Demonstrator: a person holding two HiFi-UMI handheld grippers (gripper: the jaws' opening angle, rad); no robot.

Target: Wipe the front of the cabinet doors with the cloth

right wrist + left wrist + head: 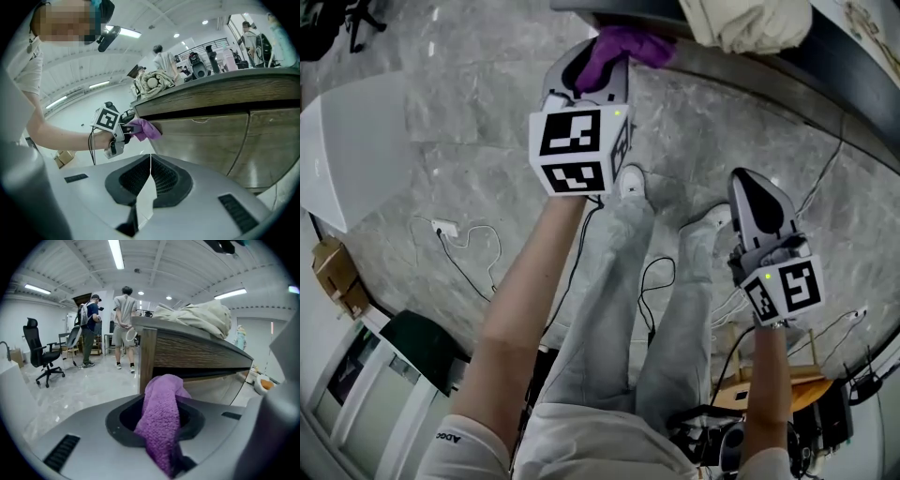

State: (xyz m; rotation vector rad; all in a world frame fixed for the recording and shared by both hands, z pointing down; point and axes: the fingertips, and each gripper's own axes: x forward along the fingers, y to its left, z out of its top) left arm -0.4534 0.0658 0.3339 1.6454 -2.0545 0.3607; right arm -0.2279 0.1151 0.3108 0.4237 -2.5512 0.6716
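Note:
My left gripper (598, 67) is shut on a purple cloth (623, 47), held up at the left end of the wooden cabinet (750, 70). In the left gripper view the cloth (162, 418) hangs out between the jaws, just short of the cabinet's corner post (146, 357). From the right gripper view, the cloth (144, 129) touches the top left edge of a cabinet door (201, 140). My right gripper (757, 208) hangs lower and to the right, shut with nothing in it; its jaws (150, 180) meet in a thin line.
A bundle of beige fabric (748, 21) lies on the cabinet top. Cables (469, 246) trail over the marble floor. A cardboard box (337, 272) sits at the left. Two people (107, 326) and an office chair (40, 352) stand farther off.

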